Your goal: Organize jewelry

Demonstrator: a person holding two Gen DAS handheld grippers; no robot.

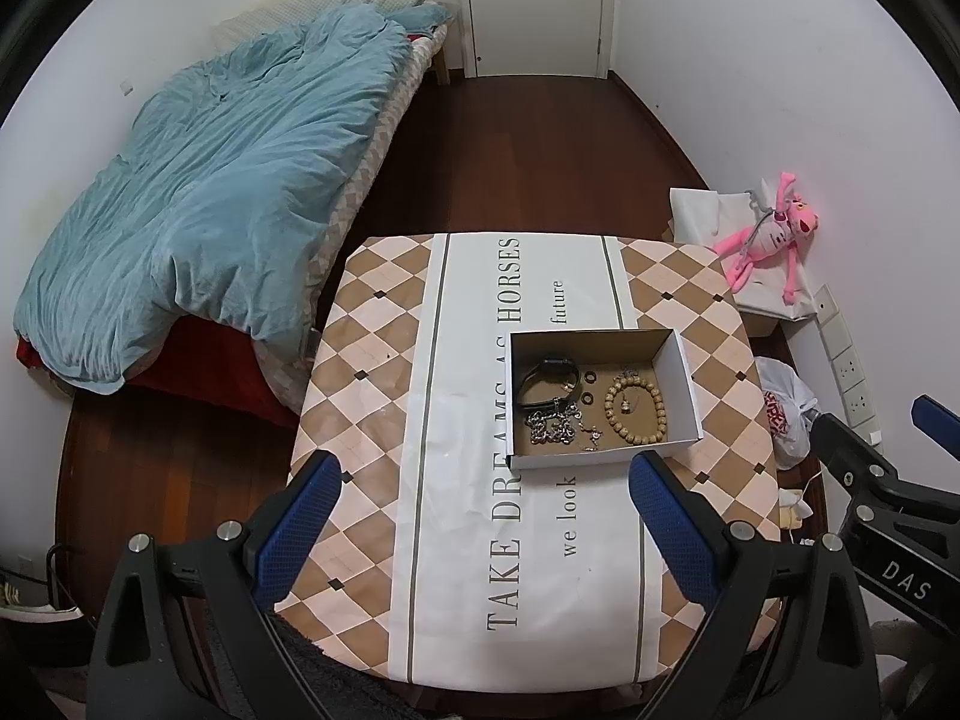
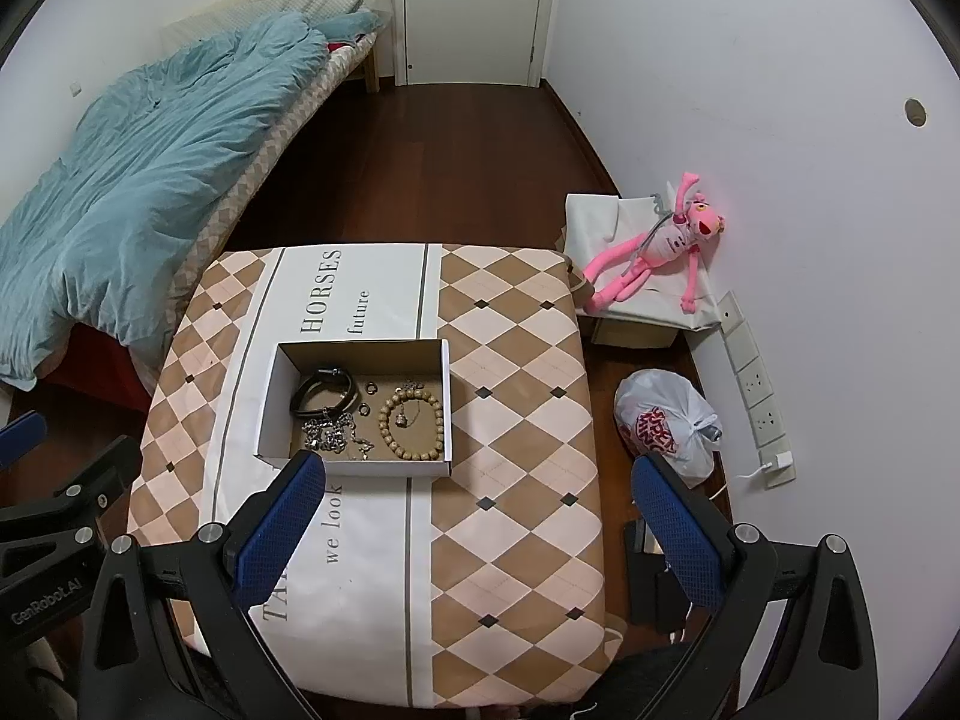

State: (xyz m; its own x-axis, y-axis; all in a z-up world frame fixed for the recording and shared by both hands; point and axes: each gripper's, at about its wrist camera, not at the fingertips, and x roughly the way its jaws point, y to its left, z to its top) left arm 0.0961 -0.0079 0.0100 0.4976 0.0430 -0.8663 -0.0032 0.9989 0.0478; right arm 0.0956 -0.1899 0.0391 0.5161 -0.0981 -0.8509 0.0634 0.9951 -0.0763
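Currently the box (image 1: pixel 681 381) sits on the tabletop (image 1: pixel 372 372), holding a bead bracelet (image 1: pixel 635 409), black watch (image 1: pixel 549 383), silver chain (image 1: pixel 552 426) and rings (image 1: pixel 588 387). Both the left gripper (image 1: pixel 486 516) and right gripper (image 2: pixel 477 519) hover above, spread wide and holding nothing.

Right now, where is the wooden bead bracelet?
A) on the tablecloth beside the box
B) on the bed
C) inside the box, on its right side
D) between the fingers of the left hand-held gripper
C: the bead bracelet lies on the floor of the box, right of the black strap and the silver chain.
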